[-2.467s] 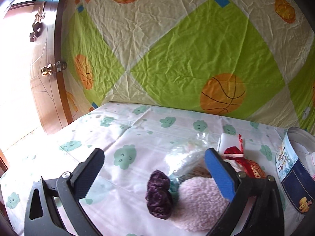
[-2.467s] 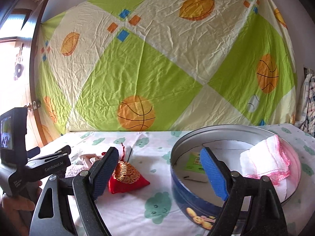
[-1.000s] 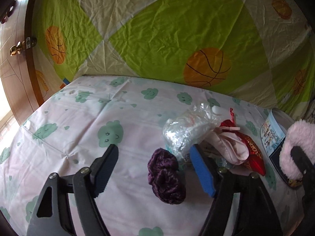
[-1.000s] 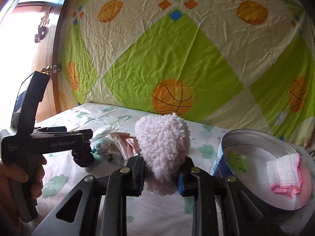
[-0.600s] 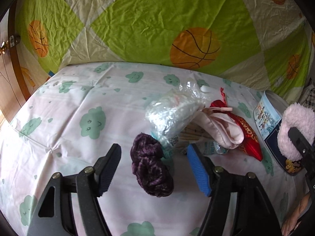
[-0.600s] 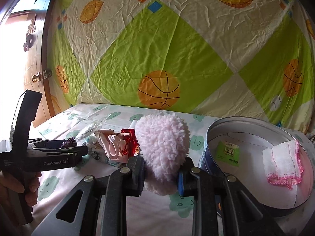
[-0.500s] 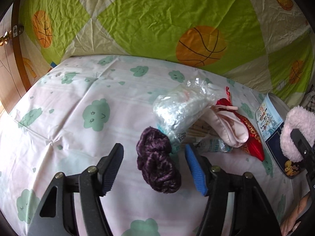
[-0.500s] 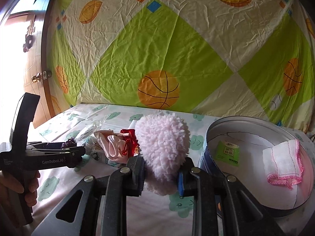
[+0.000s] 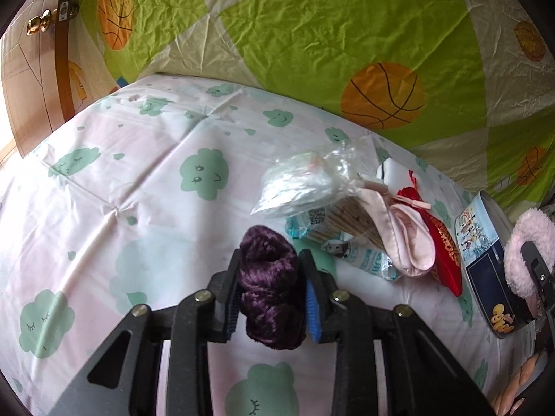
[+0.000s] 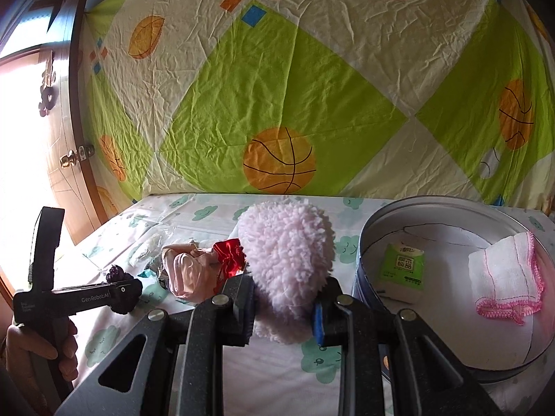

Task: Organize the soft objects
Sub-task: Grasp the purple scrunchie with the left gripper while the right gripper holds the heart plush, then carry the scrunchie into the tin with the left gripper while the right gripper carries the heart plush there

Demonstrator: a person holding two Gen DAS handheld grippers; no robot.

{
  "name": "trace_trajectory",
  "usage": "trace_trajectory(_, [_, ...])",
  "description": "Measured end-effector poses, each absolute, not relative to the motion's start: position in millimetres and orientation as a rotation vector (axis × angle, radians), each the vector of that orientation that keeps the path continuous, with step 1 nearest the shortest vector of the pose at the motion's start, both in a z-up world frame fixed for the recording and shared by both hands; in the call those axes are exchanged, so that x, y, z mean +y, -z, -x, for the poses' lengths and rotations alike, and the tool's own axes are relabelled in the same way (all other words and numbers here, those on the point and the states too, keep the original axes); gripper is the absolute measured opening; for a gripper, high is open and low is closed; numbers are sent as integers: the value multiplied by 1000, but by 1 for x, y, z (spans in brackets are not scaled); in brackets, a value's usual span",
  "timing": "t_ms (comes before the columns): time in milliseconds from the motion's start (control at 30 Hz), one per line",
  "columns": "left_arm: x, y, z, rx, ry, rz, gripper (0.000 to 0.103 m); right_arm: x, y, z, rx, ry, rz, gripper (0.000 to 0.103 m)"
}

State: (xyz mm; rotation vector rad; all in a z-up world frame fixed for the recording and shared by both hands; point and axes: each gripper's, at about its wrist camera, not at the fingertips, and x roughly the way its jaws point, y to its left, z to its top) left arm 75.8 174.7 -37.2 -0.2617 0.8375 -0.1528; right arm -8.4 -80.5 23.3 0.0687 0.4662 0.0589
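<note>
Left wrist view: the left gripper point(image 9: 270, 291) has its fingers pinching a purple yarn scrunchie point(image 9: 269, 286) on the cloud-print bed sheet point(image 9: 104, 208) — long axis running from 12 to 6 o'clock. It should lift straight up, clear of the plastic bag point(image 9: 301, 183) at 1 o'clock.

Right wrist view: the right gripper point(image 10: 282, 306) pinches a pink fluffy pad point(image 10: 288, 263), upright — the round tin point(image 10: 458, 277) sits at 3 o'clock.

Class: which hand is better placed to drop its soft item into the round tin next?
Right. The right gripper already holds the pink fluffy piece beside the tin; the left gripper grips purple yarn farther away.
</note>
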Motion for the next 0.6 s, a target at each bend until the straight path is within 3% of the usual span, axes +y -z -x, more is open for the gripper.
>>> trace_trajectory(200, [190,28,-55,738,66,305,29,-80,-30,17,428,-98,-82,27])
trace_trajectory(300, [190,19,-46,674,17,279,21,-78,-35,22,399,-108,-66,27])
trace_trajectory(433, [182,16,-44,666,12,229,21,-81,-39,26,374,-125,-67,27])
trace_trajectory(533, [174,24,-51,742,38,198,22,-84,-38,28,368,-108,-49,27])
trace_trajectory(600, [171,26,-52,761,20,183,30,-86,-37,27,375,-104,-50,27])
